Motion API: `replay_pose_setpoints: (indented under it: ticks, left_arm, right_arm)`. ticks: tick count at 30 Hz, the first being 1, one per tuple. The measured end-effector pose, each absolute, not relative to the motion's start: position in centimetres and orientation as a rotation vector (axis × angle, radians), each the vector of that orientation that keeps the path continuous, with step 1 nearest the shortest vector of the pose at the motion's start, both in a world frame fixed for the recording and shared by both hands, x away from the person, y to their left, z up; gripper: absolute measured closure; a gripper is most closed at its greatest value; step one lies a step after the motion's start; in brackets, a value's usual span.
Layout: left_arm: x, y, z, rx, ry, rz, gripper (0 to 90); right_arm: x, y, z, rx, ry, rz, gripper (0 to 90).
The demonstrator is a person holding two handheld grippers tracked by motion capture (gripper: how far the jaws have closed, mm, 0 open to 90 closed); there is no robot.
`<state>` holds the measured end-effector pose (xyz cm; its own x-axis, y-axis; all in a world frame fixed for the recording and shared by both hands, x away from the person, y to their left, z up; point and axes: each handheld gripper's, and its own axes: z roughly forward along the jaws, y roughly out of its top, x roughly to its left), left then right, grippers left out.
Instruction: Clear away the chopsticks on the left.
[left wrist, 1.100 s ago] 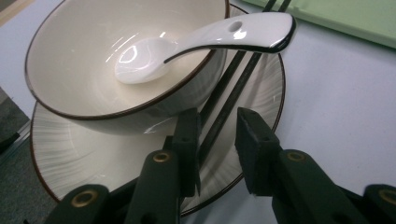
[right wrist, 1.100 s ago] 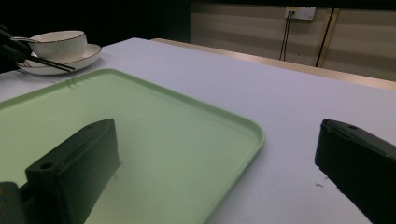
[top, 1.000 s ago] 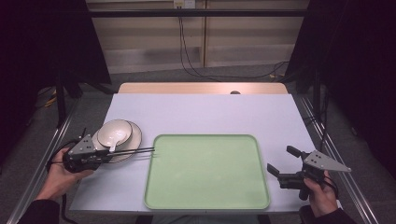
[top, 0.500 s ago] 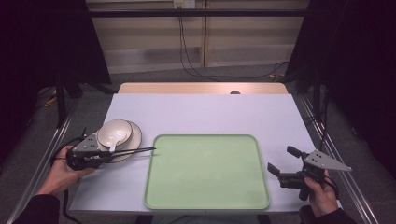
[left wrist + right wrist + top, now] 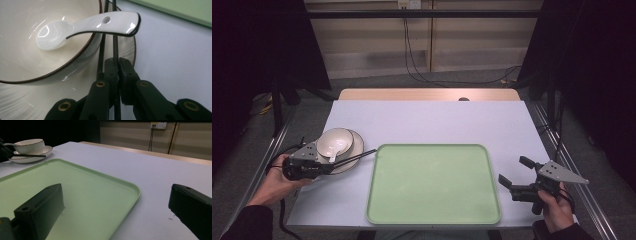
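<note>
- The chopsticks (image 5: 354, 157), a thin black pair, lie left of centre in the high view, their far ends over the near left corner of the green tray (image 5: 432, 210) and their near ends across the plate's rim
- In the left gripper view the chopsticks (image 5: 108, 37) run up the middle of the frame, passing under the handle of the white spoon (image 5: 85, 27), and their near ends sit between the two black pads
- The left gripper (image 5: 328, 169) has just been closing; its jaws now pinch the chopsticks, so the step in hand looks like the pickup itself, grip made and lift not yet begun
- The spoon rests in the bowl (image 5: 334, 141), which stands on the plate (image 5: 354, 150) at the left edge of the table (image 5: 432, 120)
- The next move probably calls for a gentle rise that draws the sticks out from beneath the spoon handle without tipping it, then a carry rightward toward the tray
- The two sticks are thin and could splay or slip if the pinch is off-centre
- The right gripper (image 5: 514, 178) hovers at lower right of the high view, jaws spread wide with nothing between them, just off the tray's right edge
</note>
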<state>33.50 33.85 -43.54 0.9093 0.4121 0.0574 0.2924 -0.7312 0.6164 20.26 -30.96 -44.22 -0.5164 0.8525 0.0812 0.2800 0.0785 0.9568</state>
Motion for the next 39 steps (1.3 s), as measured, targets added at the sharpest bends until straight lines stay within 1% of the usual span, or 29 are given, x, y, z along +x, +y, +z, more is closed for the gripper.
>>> replay_pose_setpoints:
  ticks: [5,7,11,13,15,16,18,26,31,39]
  left_arm:
    - [33.0,33.9,-43.0,2.415,0.553,0.205,86.1]
    - [32.9,33.9,-42.9,2.421,0.559,0.203,86.1]
    - [32.3,34.2,-42.4,2.363,0.627,0.231,86.2]
    - [32.1,34.3,-42.3,2.344,0.664,0.21,86.2]
    - [32.0,34.4,-42.2,2.337,0.674,0.216,86.2]
    - [31.7,34.3,-42.1,2.31,0.708,0.178,86.2]
    - [31.6,34.3,-42.0,2.312,0.719,0.197,86.2]
    - [30.1,33.7,-41.3,2.171,0.805,0.227,86.1]
    - [29.1,32.8,-41.0,2.127,0.834,0.27,86.2]
    - [27.6,31.3,-40.5,2.083,0.881,0.291,86.3]
  right_arm:
    - [20.3,-31.0,-44.2,1.119,1.848,1.453,0.0]
    - [20.3,-30.9,-44.2,1.121,1.846,1.45,0.0]
    - [20.3,-30.9,-44.2,1.115,1.842,1.45,0.0]
    - [20.2,-30.9,-44.2,1.114,1.841,1.455,0.0]
    - [20.2,-31.0,-44.2,1.117,1.84,1.455,0.0]
    - [20.2,-31.0,-44.2,1.115,1.842,1.458,0.0]
    - [20.2,-31.0,-44.2,1.114,1.845,1.457,0.0]
    - [20.2,-30.9,-44.1,1.113,1.841,1.458,0.0]
    - [20.2,-31.0,-44.1,1.098,1.855,1.451,0.0]
    - [20.2,-30.9,-44.1,1.101,1.851,1.463,0.0]
